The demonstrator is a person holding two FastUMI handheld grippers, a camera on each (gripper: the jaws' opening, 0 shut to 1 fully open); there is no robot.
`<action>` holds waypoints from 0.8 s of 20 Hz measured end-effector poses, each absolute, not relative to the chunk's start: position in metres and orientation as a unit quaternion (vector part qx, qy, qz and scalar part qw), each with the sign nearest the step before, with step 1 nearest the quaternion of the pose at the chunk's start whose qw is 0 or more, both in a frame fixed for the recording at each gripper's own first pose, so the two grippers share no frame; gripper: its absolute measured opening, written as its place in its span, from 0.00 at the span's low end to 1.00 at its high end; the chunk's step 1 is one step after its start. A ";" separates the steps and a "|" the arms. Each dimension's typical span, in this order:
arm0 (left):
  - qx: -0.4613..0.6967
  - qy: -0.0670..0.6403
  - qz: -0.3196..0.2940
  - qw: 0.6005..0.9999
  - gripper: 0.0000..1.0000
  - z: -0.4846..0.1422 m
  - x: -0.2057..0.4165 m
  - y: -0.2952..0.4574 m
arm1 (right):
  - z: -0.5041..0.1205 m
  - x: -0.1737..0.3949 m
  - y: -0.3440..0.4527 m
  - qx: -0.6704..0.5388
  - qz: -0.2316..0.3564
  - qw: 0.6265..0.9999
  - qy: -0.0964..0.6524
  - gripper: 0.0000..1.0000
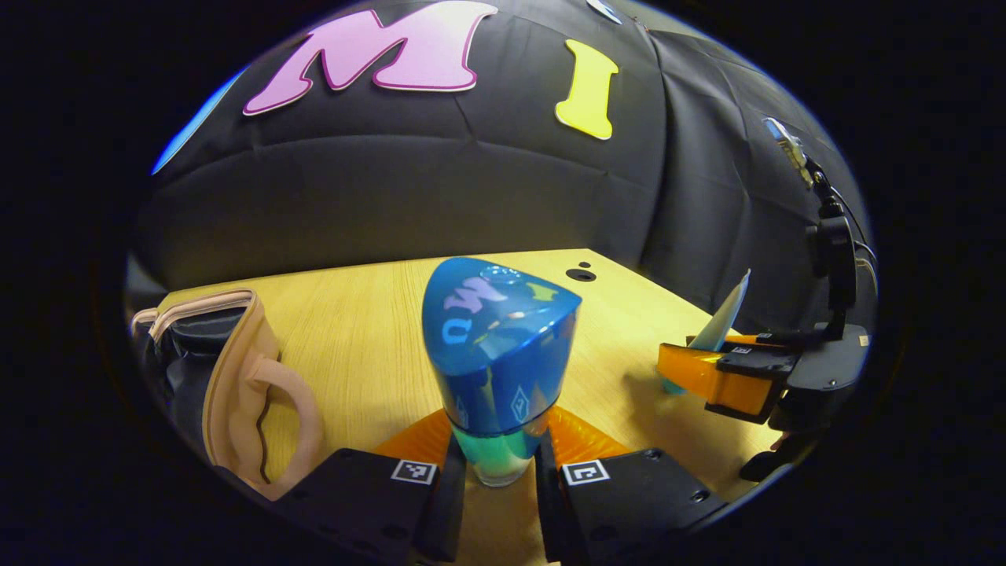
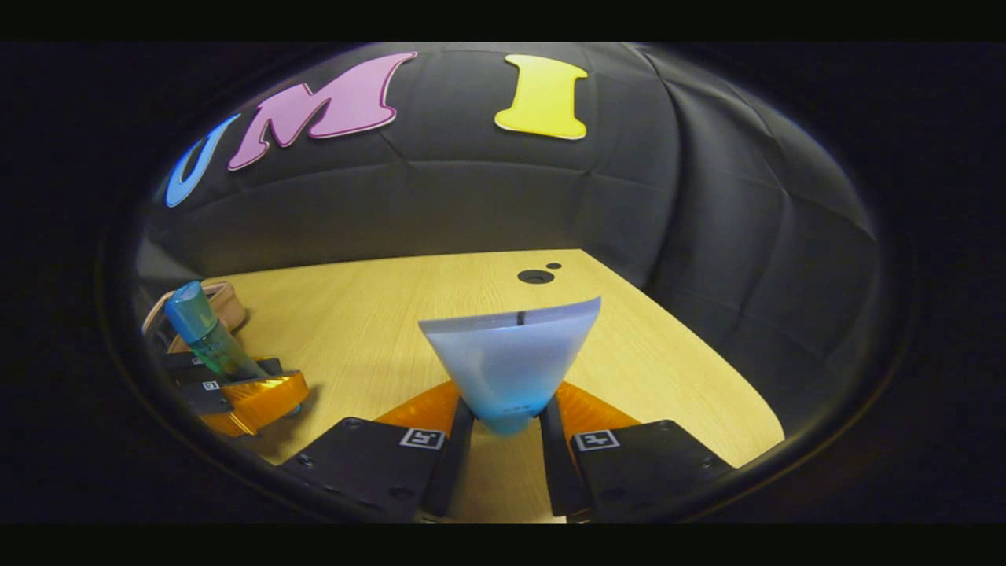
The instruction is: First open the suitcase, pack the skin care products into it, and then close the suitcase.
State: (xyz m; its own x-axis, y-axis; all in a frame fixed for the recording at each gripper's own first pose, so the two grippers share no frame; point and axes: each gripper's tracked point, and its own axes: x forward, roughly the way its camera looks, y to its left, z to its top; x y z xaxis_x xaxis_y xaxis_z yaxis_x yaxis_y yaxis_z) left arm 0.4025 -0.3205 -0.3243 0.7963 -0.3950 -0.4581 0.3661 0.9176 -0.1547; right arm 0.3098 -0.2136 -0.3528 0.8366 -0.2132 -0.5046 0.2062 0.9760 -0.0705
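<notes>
Two grippers, each clamped on a skin care product above the wooden table [image 1: 369, 330]. Left gripper [image 1: 500, 472]: both fingers press the clear base of an upright blue-capped bottle [image 1: 500, 354]. Right gripper [image 2: 507, 436]: both fingers pinch the narrow end of a pale blue tube [image 2: 511, 358] (crimped end up). Suitcase [image 1: 236, 385], beige-trimmed and open, lies left of the bottle.
</notes>
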 end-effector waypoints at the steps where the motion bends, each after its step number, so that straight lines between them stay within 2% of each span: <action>1: -0.030 0.247 -0.195 0.949 0.42 -0.322 0.401 -0.317 | -0.345 0.308 -0.214 -0.017 -0.109 0.961 0.255 0.45; 4: -0.043 0.222 -0.187 0.956 0.43 -0.304 0.394 -0.307 | -0.322 0.307 -0.210 -0.022 -0.105 0.967 0.232 0.44; 5: -0.041 0.218 -0.183 0.958 0.43 -0.299 0.391 -0.303 | -0.318 0.305 -0.206 -0.016 -0.102 0.967 0.233 0.39; 6: -0.038 0.214 -0.178 0.960 0.43 -0.290 0.389 -0.297 | -0.313 0.304 -0.200 -0.010 -0.098 0.968 0.231 0.44; 9: -0.045 0.191 -0.164 0.967 0.43 -0.255 0.384 -0.273 | -0.295 0.302 -0.172 -0.004 -0.073 0.972 0.222 0.44; 10: -0.046 0.188 -0.154 0.969 0.40 -0.246 0.380 -0.261 | -0.290 0.301 -0.159 0.002 -0.061 0.973 0.222 0.43; 11: -0.045 0.188 -0.143 0.971 0.43 -0.238 0.377 -0.246 | -0.286 0.300 -0.146 0.014 -0.048 0.974 0.223 0.44; 16: -0.029 0.189 -0.060 0.980 0.43 -0.216 0.365 -0.146 | -0.249 0.301 -0.077 0.023 0.019 0.980 0.196 0.44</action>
